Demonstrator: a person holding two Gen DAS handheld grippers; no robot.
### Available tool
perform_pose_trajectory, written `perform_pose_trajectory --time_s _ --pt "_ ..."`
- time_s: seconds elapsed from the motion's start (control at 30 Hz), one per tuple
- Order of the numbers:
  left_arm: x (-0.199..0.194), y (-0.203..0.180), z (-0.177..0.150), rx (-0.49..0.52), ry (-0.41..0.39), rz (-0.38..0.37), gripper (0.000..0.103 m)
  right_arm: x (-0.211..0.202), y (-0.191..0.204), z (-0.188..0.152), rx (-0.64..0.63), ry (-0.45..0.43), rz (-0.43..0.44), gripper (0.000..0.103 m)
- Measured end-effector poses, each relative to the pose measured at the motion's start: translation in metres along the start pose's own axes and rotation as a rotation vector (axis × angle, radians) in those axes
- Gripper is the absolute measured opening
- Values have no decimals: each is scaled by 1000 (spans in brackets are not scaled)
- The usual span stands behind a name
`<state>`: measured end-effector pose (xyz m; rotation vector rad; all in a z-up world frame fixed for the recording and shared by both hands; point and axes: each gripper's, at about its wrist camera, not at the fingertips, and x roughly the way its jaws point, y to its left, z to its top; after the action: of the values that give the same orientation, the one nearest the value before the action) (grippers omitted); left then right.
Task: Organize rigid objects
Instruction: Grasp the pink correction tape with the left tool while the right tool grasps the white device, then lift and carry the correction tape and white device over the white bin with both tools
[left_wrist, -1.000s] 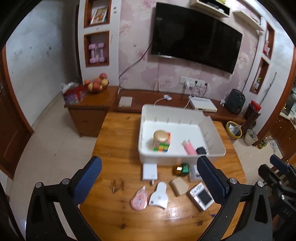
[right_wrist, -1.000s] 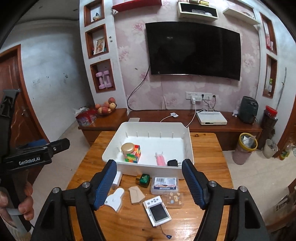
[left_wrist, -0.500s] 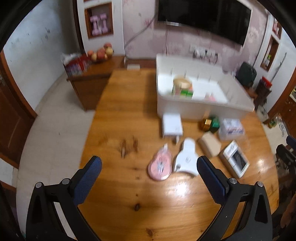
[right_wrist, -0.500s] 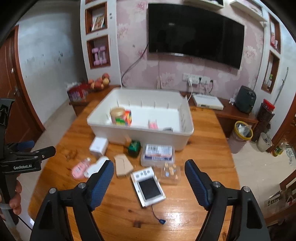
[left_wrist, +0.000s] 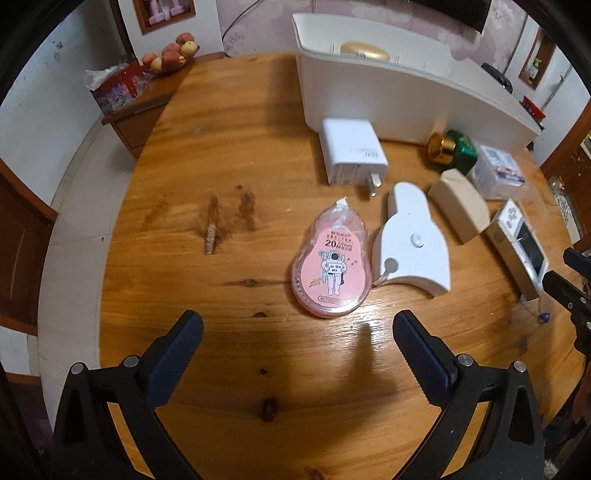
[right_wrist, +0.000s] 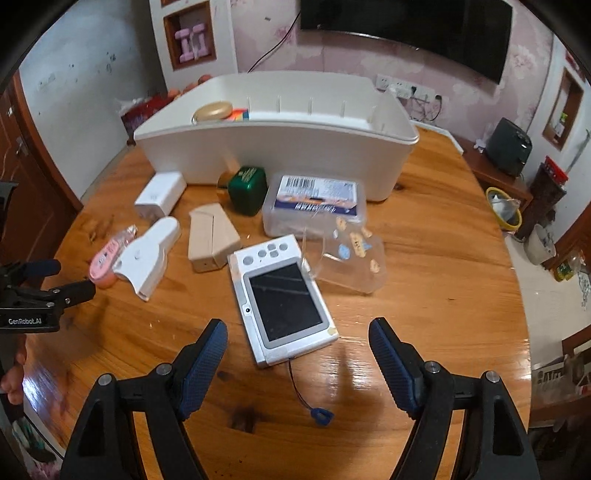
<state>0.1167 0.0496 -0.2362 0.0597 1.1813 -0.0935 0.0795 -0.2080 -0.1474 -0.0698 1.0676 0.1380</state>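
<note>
A white bin (right_wrist: 280, 147) stands at the far side of the round wooden table (left_wrist: 221, 147); a gold-lidded jar (right_wrist: 213, 110) shows over its rim. In front of it lie a pink tape dispenser (left_wrist: 330, 264), a white charger (left_wrist: 352, 153), a white curved device (left_wrist: 410, 240), a beige box (right_wrist: 210, 236), a green gold-capped bottle (right_wrist: 247, 189), a clear lidded box (right_wrist: 314, 203) and a white handheld console (right_wrist: 282, 295). My left gripper (left_wrist: 297, 356) is open, just short of the pink dispenser. My right gripper (right_wrist: 297, 363) is open, just short of the console.
A clear sticker-printed plastic piece (right_wrist: 351, 258) lies right of the console. A small twig-like scrap (left_wrist: 210, 230) lies left of the dispenser. The left gripper shows at the left edge of the right wrist view (right_wrist: 55, 286). A low cabinet with fruit (left_wrist: 170, 59) stands beyond the table.
Both grippers have dropped and moved forward close over the table. The left now faces the pink dispenser, the right the console. Both stay open.
</note>
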Motion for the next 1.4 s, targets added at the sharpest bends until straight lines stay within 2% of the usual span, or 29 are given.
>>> perform_pose_trajectory --time_s 0.33,0.47,0.87,0.97,1.07,1.1,1.13,1.4 --pt "16 2 8 -39 32 -7 102 26 3 0 -31 56 -8 80" --pt "18 2 12 -50 22 2 102 34 6 1 -39 68 -12 80" --pt "21 -8 21 -23 13 -1 101 47 10 7 -29 70 16 79" --pt "18 -12 20 -13 -7 17 92 46 11 8 -35 57 21 75" --pt "13 -18 19 23 -40 8 70 44 12 7 -40 43 25 69" --pt "10 -22 17 38 -53 1 57 43 13 7 -43 38 27 66" --pt "7 -26 15 48 -63 1 54 41 15 5 -51 29 28 57" --pt "-1 -25 -2 30 -73 2 54 33 18 -8 -63 34 56 57"
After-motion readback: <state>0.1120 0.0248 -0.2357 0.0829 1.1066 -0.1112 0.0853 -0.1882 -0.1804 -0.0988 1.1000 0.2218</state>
